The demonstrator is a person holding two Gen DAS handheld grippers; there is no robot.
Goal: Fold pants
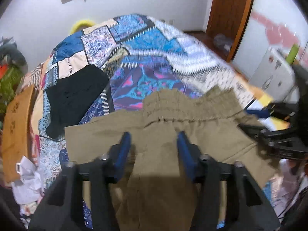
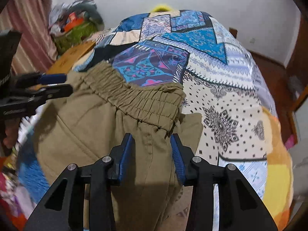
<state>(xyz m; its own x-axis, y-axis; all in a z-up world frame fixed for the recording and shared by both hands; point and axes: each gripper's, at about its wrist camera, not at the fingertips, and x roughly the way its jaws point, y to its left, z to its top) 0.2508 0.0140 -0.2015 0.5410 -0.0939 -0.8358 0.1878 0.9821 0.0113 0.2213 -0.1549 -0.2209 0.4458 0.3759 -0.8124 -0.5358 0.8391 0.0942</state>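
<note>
The olive-khaki pants [image 1: 192,119] lie partly folded on the patterned bedspread [image 1: 134,44], elastic waistband away from me. My left gripper [image 1: 154,136] is open, its blue pads standing either side of a pants fold beneath it. In the right wrist view the pants [image 2: 80,123] show with the gathered waistband [image 2: 138,100]. My right gripper [image 2: 152,138] is open, its pads either side of the cloth just below the waistband. The other gripper shows at the right edge [image 1: 279,134] of the left view and the left edge [image 2: 38,94] of the right view.
A black garment [image 1: 75,96] lies on the bedspread [image 2: 231,96] to the left of the pants. A cardboard box [image 1: 17,127] and crumpled white paper [image 1: 28,181] sit at the bed's left side. A laundry pile [image 2: 75,25] is at the far left, a white cabinet [image 1: 273,71] at the right.
</note>
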